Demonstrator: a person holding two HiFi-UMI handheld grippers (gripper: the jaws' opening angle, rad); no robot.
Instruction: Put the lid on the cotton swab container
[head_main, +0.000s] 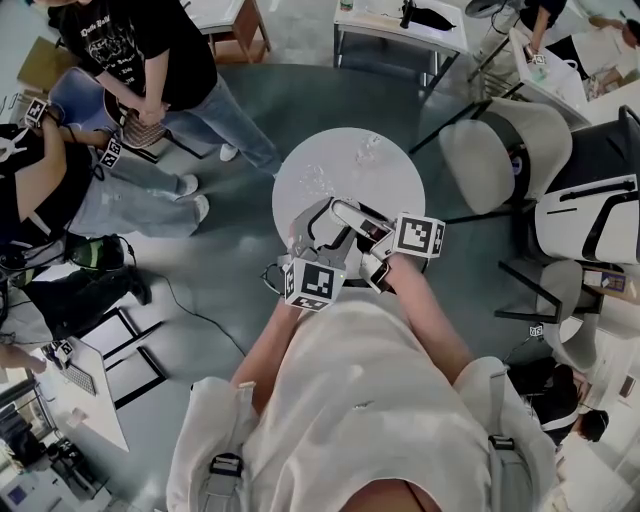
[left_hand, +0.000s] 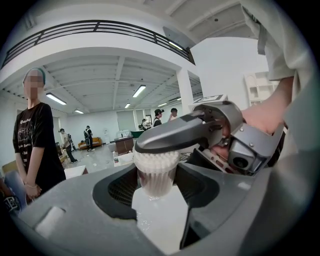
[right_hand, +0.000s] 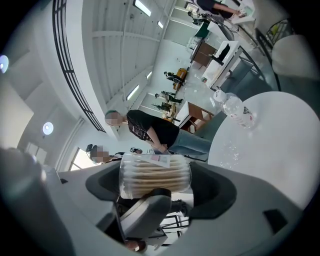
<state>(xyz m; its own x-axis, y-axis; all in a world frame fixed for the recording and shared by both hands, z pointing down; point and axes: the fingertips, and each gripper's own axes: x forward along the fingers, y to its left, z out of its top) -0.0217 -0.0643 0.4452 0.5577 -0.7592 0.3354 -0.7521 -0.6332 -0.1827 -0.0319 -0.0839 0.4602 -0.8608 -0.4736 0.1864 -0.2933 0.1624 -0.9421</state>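
Head view has the round white surface (head_main: 350, 160) below the person, with both tools meeting over its near edge. The left tool (left_hand: 156, 190) has its jaws closed in on the sides of the cotton swab container (left_hand: 156, 175), holding it upright just above the surface. The right tool (right_hand: 155, 190) has its jaws spread wide. The container lies end to end between them, and one jaw is laid across the white swab tips (left_hand: 156, 159). Whether the container is capped under that jaw, I can't make out.
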